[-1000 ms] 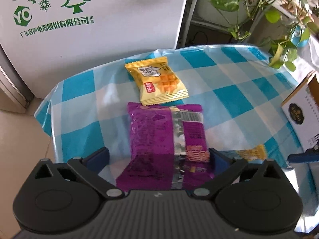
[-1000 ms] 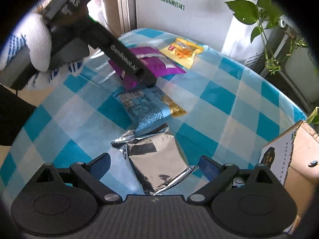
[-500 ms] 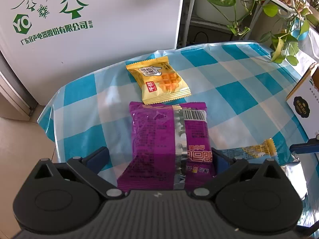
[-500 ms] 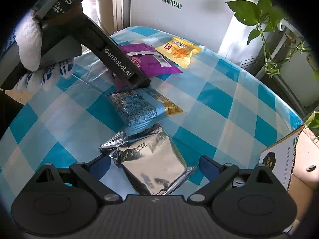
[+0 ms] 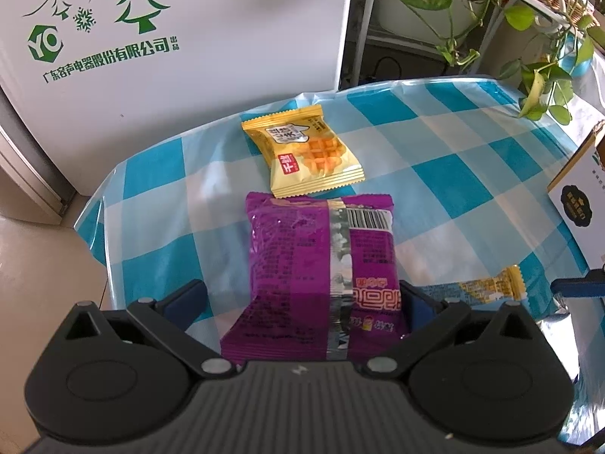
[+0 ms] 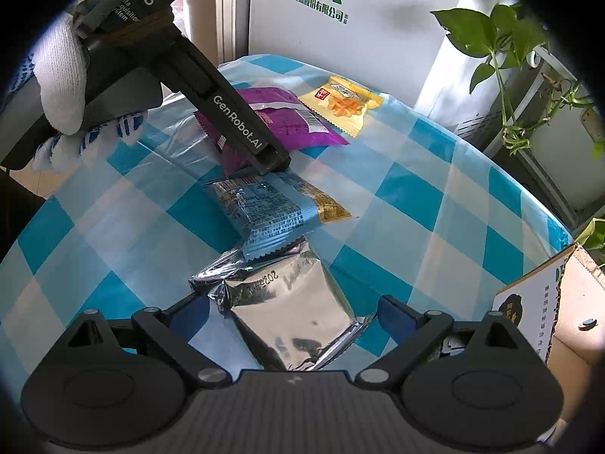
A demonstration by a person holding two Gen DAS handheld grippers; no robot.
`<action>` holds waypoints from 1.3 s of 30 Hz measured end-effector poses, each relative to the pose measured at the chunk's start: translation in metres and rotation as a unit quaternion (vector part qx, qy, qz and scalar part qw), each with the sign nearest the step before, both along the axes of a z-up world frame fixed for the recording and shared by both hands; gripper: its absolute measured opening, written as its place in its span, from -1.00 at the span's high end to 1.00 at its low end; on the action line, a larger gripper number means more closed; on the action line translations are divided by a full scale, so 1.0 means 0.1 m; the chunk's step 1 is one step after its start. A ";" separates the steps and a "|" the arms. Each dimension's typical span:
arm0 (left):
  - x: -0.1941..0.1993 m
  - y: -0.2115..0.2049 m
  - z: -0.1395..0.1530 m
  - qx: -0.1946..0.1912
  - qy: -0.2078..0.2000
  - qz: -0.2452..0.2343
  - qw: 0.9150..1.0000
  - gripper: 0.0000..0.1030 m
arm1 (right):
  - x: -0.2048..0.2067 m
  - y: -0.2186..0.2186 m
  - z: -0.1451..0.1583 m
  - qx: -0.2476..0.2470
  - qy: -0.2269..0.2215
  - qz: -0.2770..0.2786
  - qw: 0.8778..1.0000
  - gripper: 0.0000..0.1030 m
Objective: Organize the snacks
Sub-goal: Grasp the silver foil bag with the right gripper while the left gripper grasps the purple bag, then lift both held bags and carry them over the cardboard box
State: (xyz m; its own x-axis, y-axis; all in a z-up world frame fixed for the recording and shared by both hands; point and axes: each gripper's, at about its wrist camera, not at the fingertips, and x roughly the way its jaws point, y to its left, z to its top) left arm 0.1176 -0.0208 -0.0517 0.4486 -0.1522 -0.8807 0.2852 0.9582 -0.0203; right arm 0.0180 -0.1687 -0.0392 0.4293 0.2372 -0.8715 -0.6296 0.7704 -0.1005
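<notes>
A purple snack packet [image 5: 321, 272] lies on the blue-and-white checked table between the open fingers of my left gripper [image 5: 302, 299]; its right edge touches the right finger. It also shows in the right wrist view [image 6: 287, 121]. A yellow waffle packet [image 5: 302, 155] lies just beyond it. A silver foil packet [image 6: 291, 314] lies between the open fingers of my right gripper [image 6: 291, 317]. A blue packet with a yellow end [image 6: 272, 212] overlaps the foil packet's far edge.
An open cardboard box [image 6: 537, 314] stands at the right edge of the table. A white appliance carton [image 5: 170, 19] and potted vines [image 5: 529, 19] stand behind the table. The left gripper's body [image 6: 211, 102] and gloved hand reach over the table's left side.
Both grippers have moved forward over their packets. The purple packet now sits deeper between the left fingers, the foil packet deeper between the right fingers.
</notes>
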 end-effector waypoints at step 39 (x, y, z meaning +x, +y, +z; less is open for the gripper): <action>-0.95 0.03 0.66 -0.063 -0.089 0.021 0.994 -0.29 | -0.39 -0.51 0.72 0.146 -0.009 -0.225 0.963 -0.40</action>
